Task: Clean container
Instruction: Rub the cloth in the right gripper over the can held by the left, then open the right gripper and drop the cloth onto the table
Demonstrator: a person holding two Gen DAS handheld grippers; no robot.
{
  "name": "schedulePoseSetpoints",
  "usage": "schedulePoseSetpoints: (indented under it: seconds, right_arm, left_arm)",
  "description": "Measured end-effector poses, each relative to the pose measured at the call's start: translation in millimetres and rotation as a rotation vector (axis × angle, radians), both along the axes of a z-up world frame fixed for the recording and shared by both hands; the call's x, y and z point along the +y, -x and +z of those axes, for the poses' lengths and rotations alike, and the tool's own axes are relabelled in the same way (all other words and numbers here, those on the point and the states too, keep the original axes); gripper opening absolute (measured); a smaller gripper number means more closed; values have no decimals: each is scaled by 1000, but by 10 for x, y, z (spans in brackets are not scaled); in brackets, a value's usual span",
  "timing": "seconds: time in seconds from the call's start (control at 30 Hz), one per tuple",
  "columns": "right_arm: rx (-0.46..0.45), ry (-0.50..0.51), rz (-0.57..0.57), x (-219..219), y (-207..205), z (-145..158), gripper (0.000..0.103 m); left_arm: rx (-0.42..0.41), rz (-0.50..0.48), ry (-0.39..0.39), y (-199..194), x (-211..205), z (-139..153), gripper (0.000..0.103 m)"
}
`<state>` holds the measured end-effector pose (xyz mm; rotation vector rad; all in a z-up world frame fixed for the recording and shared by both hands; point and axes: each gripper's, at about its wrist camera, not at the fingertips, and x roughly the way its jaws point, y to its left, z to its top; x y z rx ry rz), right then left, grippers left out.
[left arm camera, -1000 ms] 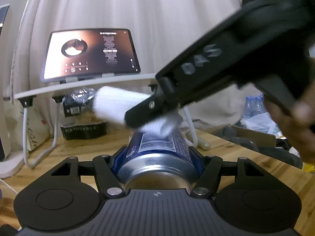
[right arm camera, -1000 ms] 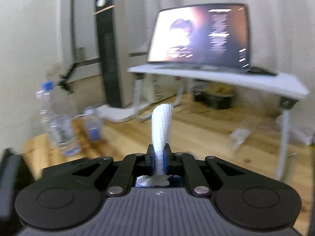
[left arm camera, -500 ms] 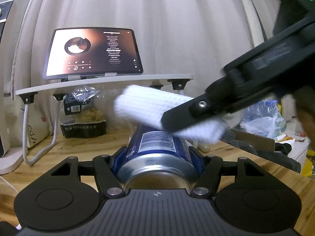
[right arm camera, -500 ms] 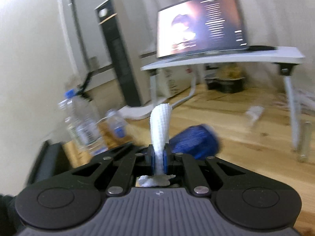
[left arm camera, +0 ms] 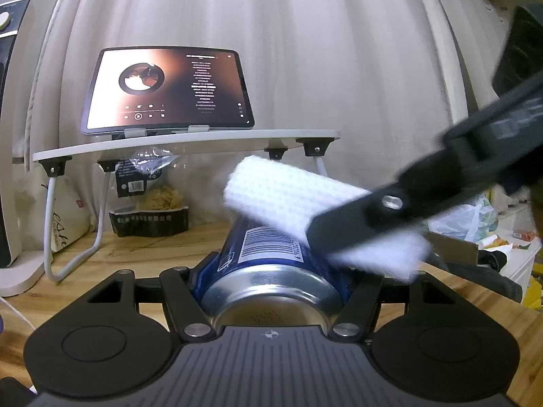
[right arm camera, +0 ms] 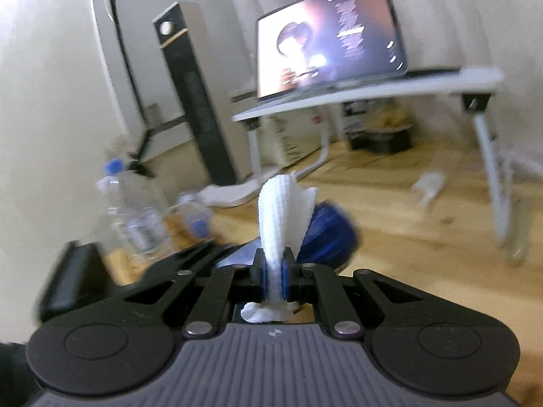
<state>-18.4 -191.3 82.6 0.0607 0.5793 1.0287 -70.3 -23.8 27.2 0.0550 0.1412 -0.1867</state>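
The left gripper [left arm camera: 271,281] clamps the blue aluminium drink can [left arm camera: 268,254], lying on its side above the wooden bench [left arm camera: 142,257], exactly as before. The right gripper [right arm camera: 274,271] pinches the folded white waffle-textured cloth [left arm camera: 298,200]. Since a second ago the cloth has slid rightward across the can's top, and the right gripper has rolled.

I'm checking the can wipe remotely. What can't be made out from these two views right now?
- Can, left wrist view: far end hidden behind white cloth; sides covered by left gripper.
- Right wrist view: motion blur smears the can; cloth contact unclear.
- Right gripper cut off at the left view's right edge.
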Motion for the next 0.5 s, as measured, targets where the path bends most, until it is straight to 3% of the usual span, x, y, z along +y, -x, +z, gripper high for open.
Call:
schedulePoseSetpoints:
  seconds: [0.2,0.33,0.4,0.5]
  right_arm:
    - [110,-78,30,-161,7,-50,12]
    - [111,-153,-200,-470,-238,-138,12]
    - [134,-89,-340,-570,-439,-288,12]
    - [109,93,-405,-485,-574,-484,14]
  left_arm:
    - [-10,-2,-11,22,-17,-3,67]
    - [-14,0,-15,27,-24,-4,67]
    - [-16,1,-18,27,-28,-4,67]
    - [-14,3,-16,21,-23,-3,67]
